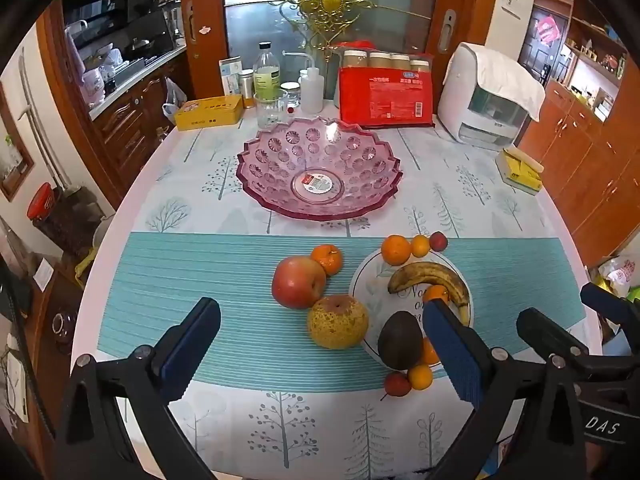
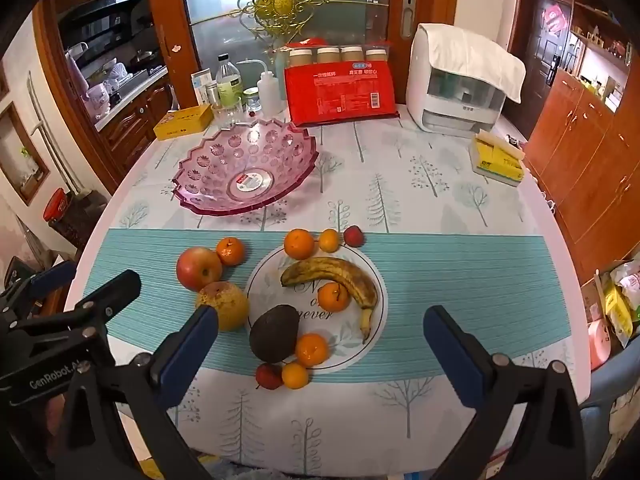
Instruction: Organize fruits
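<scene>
Awaiting sorting: fruit, all loose on the table, none yet in the pink glass fruit bowl [image 1: 320, 172], which stands empty save for its shop label. Task judged not begun.

Places given from the bowl:
- Red apple [image 1: 298, 282], just nearer the cameras than the bowl, on the teal placemat [image 1: 180, 280].
- Tangerine [image 1: 327, 258], touching the apple on its bowl side.
- Yellow-brown pear [image 1: 337, 322], nearer still, touching the apple.
- Overripe banana [image 2: 336, 276], nearer and to the right, on the white round mat [image 2: 376, 300].
- Avocado [image 2: 274, 333], on the same mat, farthest of the large fruit from the bowl.
- Small oranges and two small red fruits, scattered round the mat's edge; kind of the red ones uncertain.

Left gripper [image 1: 320, 344]: jaws spread wide, empty, angled down above the pear and avocado.
Right gripper [image 2: 320, 344]: jaws spread wide, empty, above the avocado.

Remaining: every piece to go into the bowl.
</scene>
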The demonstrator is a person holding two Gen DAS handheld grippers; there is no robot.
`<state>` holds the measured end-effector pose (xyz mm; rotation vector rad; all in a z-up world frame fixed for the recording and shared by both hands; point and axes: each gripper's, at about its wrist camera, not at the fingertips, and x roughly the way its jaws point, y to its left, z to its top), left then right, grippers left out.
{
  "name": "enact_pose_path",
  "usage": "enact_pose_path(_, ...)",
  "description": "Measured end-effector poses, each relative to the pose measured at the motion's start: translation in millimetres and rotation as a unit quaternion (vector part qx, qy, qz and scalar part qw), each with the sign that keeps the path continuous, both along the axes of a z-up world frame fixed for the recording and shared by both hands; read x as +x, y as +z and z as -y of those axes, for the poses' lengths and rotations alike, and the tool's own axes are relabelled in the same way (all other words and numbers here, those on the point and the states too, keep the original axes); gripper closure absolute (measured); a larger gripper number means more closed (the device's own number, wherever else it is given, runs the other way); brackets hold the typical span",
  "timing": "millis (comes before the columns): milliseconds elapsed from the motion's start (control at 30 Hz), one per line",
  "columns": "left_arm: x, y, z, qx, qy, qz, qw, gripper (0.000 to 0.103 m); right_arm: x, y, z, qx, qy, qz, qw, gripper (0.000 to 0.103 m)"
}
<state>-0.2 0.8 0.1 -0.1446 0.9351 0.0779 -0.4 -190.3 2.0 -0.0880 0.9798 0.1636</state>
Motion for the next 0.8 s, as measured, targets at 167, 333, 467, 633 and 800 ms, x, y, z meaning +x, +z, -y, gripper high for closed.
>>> enact_pose_path(167,0,-2,6,0.023,-0.006,-0.001,0.9997,0.002,-3,1,-5,-0.026,-0.002,0.003,1.0,0.0)
enact_pose_path(333,3,-1,5,0.019,-0.005,-0.009,0.9998,0.003,-6,0,-11,-0.019,-0.006,0.008,1.0,0.0)
enact_pose_path(467,3,-1,5,0.021,-0.005,-0.009,0.9997,0.003,-5,0,-14,-0.013,-0.003,0.009,1.0,0.0)
enact_pose_path(633,-1,-1,3,0.021,-0.006,-0.01,0.9997,0.003,-7,5,-11,-0.008,-0.001,0.007,1.0,0.0)
enact_pose_path(800,-4,-2,1,0.022,-0.005,-0.017,0.9996,0.003,-9,3,-14,-0.01,0.003,0.004,1.0,0.0)
